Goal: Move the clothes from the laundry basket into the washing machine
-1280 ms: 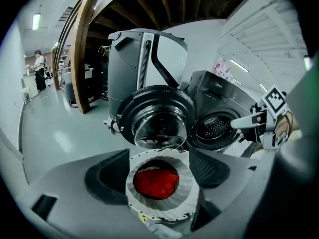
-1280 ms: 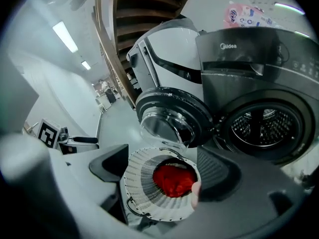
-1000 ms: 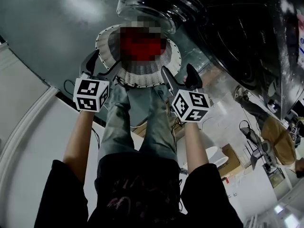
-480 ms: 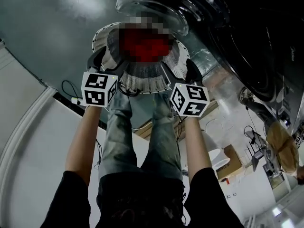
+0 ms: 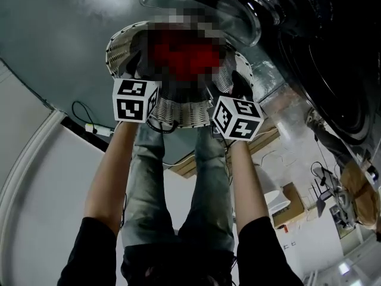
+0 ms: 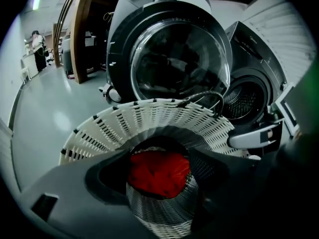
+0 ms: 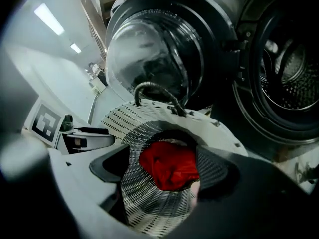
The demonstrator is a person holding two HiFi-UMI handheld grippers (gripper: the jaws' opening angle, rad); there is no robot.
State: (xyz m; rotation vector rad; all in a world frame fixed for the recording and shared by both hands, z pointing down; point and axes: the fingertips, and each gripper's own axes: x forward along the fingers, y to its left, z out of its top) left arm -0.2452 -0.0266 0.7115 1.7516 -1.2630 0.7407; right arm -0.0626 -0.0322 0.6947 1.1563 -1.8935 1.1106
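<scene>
The white laundry basket is seen from above, set on the grey floor just in front of the washing machine. A red garment is bunched at the bottom of the basket, and no other clothing can be made out there. A dark curved handle is attached at the basket's far rim.

The left gripper is held over the near left side of the basket mouth. Its dark fingers are spread wide and nothing is clamped; the red garment is framed between them, lower down inside the basket. The right gripper is held over the near right side, beside the left one. Its fingers are likewise spread wide and grip nothing, with the same garment seen between them.

The machine's round glass door is swung open to the left, behind the basket. The perforated metal drum is exposed at the right. In the head view, the person's jeans-clad legs are seen below the basket, between the two bare forearms.
</scene>
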